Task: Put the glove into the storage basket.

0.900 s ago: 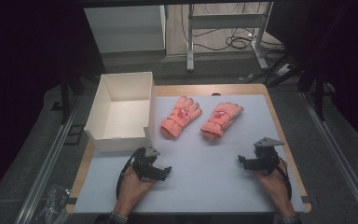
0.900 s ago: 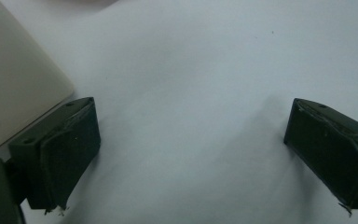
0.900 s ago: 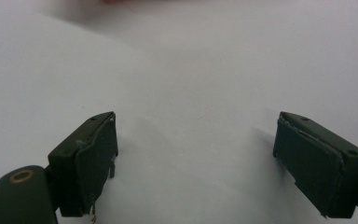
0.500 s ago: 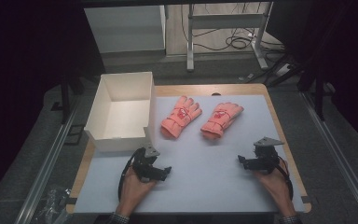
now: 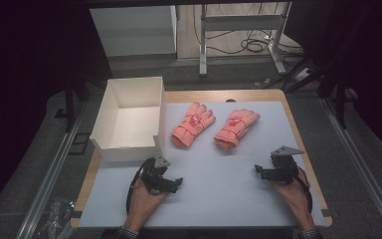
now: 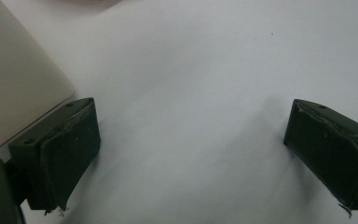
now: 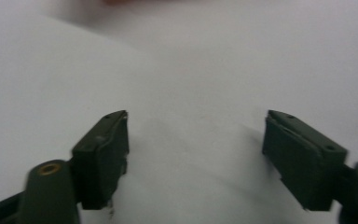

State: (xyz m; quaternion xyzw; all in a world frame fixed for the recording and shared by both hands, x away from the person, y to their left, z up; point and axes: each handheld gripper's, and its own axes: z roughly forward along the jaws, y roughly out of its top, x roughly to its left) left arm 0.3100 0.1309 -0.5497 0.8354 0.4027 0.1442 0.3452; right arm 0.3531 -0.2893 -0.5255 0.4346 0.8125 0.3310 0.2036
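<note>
1. Nothing has changed since the earlier frames: both hands rest at the near edge of the table (image 5: 238,199), and the two gloves and the box sit where they were. I judge the work not yet begun, likely gloves into the box.
2. Left gripper (image 5: 174,183): jaws wide, nothing between them, only bare white sheet; box wall just beside it.
3. Right gripper (image 5: 259,171): jaws wide too, empty, well apart from the gloves.
4. Left glove (image 5: 193,124) and right glove (image 5: 236,127): salmon-pink knit, soft and limp, lying flat side by side near the far middle, fingers pointing away, a red patch on each back. They are near each other, not touching.
5. Box (image 5: 110,149): white, stiff card, rectangular, open-topped, empty, at the table's left edge, near the left glove.
6. Table top: smooth matt white sheet over a wooden board.
</note>
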